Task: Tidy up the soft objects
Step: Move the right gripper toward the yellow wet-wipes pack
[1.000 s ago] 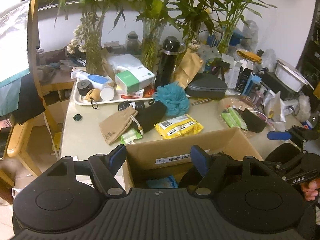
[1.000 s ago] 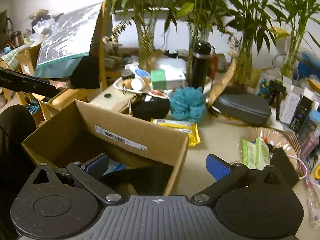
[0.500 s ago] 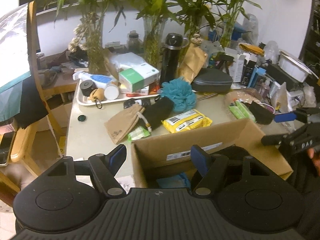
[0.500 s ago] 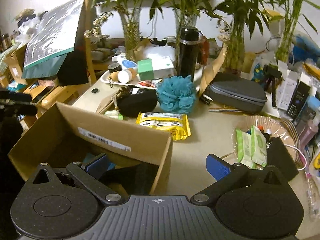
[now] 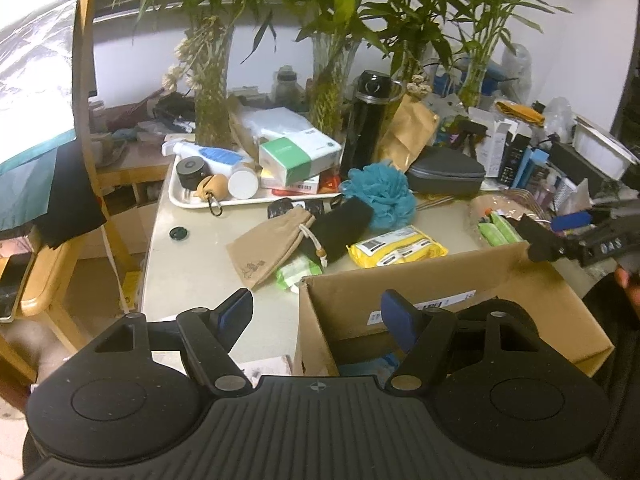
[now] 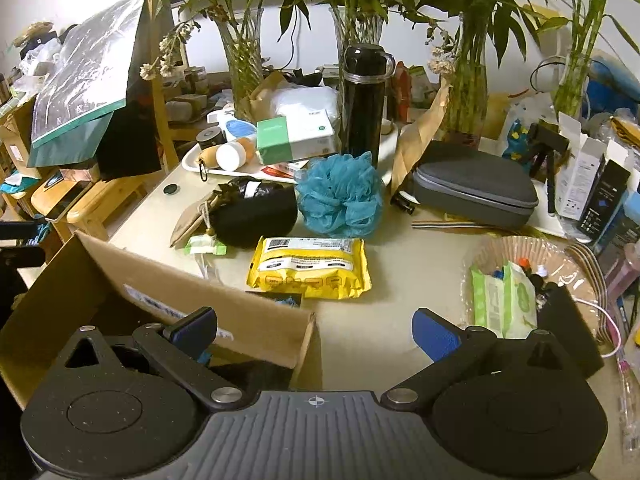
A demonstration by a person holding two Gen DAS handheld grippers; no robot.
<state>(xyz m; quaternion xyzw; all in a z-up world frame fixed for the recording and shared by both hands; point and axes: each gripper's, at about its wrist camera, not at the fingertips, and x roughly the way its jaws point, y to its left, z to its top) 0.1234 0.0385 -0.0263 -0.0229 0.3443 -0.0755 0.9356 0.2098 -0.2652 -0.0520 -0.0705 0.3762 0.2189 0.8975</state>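
Both grippers sit released with nothing held: left gripper [image 5: 318,316] over the cardboard box [image 5: 520,280] corner, right gripper [image 6: 316,326] facing the yellow pack [image 6: 310,266] on the counter [image 6: 408,264].

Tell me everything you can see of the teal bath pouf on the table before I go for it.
The teal bath pouf is a ruffled ball of gathered mesh netting, soft and springy by its look, whole and uncompressed. It sits on the table, beyond the yellow wipes pack. The black pouch presses against its left side, and the black flask stands right behind it. No hand-held gripper touches it. Any hanging loop is hidden.
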